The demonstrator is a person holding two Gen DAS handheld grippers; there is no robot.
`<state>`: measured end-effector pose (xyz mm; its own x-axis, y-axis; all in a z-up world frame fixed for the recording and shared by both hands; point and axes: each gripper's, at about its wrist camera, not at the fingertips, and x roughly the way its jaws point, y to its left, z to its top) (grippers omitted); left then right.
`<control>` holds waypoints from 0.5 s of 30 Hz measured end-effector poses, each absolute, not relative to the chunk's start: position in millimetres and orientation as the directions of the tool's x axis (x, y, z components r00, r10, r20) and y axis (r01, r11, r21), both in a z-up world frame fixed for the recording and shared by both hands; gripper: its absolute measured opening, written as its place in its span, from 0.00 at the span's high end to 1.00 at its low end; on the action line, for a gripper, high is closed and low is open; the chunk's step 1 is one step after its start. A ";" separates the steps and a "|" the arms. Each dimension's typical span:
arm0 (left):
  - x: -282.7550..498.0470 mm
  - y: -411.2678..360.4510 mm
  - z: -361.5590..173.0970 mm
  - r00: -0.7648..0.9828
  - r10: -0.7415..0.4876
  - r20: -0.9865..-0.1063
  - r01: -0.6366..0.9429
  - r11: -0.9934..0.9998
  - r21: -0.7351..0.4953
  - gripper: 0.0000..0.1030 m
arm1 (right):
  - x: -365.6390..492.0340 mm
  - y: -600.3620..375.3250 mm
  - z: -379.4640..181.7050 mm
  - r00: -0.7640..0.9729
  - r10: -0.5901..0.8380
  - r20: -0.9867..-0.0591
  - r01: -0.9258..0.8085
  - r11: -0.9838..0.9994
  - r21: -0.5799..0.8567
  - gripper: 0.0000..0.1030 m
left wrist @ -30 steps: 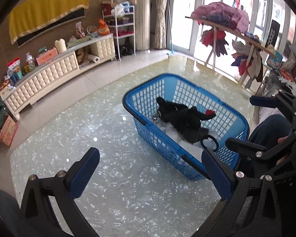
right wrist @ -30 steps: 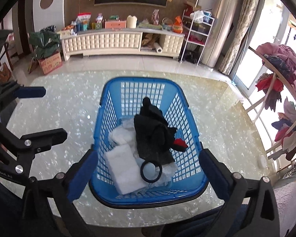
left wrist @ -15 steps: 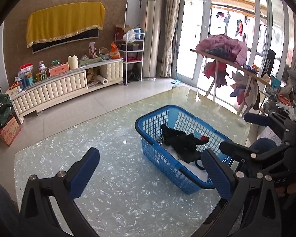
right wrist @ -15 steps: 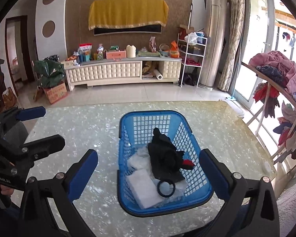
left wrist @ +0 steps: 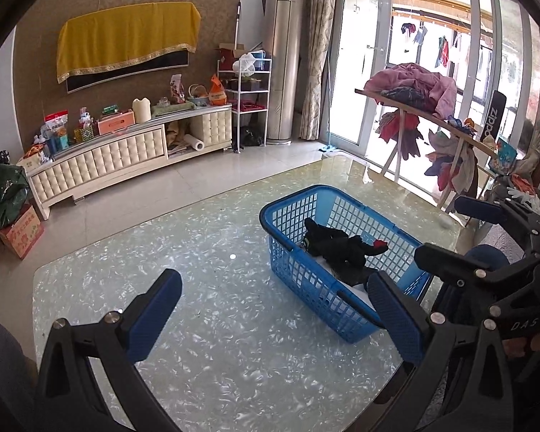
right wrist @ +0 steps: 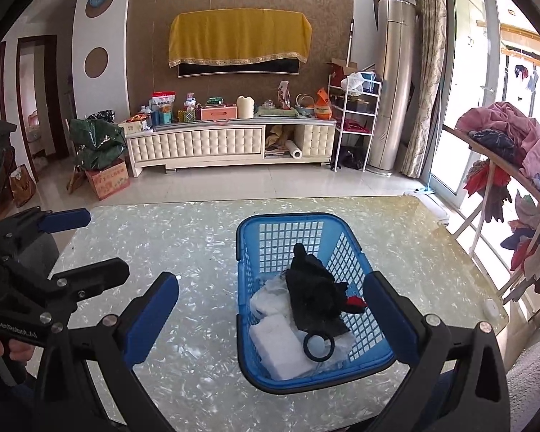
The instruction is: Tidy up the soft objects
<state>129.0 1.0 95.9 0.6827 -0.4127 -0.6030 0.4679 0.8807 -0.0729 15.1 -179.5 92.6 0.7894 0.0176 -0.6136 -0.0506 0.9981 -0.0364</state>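
Note:
A blue plastic basket point(right wrist: 280, 223) point(left wrist: 295, 201) stands on the glass table. Inside it lie a black plush toy point(right wrist: 313, 295) point(left wrist: 338, 248) with a red bit, white soft pieces point(right wrist: 280, 345) and a black ring point(right wrist: 318, 345). My right gripper point(right wrist: 270, 320) hovers open above the basket's near end, holding nothing. My left gripper point(left wrist: 273, 309) is open and empty, raised over the table to the left of the basket. In the left wrist view the right gripper point(left wrist: 460, 237) shows at the right; in the right wrist view the left gripper point(right wrist: 86, 244) shows at the left.
The marbled glass table point(right wrist: 183, 244) has bare surface to the left of the basket. A wooden rack draped with clothes point(right wrist: 500, 136) stands to the right. A cream TV cabinet point(right wrist: 212, 144) with clutter lines the far wall. A small white round object point(right wrist: 490, 306) sits near the table's right edge.
Both grippers have risen and pulled back from the basket, which now looks smaller and farther. They stay open. The basket's contents have not moved.

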 end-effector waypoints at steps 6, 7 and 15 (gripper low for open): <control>127.3 3.8 96.4 0.687 -0.412 -0.598 0.463 0.883 -0.077 0.00 | 12.5 -175.2 92.8 0.787 0.023 -0.617 -0.059 0.998 -0.038 0.00; 127.7 3.5 96.4 0.687 -0.413 -0.598 0.462 0.883 -0.079 0.00 | 12.4 -175.5 92.8 0.786 0.023 -0.618 -0.058 0.998 -0.037 0.00; 127.7 3.4 95.5 0.688 -0.412 -0.598 0.462 0.883 -0.077 0.00 | 10.8 -175.9 94.1 0.784 0.024 -0.620 -0.056 0.998 -0.033 0.00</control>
<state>127.7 3.4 95.5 0.6877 -0.4122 -0.5977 0.4622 0.8834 -0.0773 10.8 -175.9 94.1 0.7842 0.0239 -0.6201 -0.0565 0.9979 -0.0330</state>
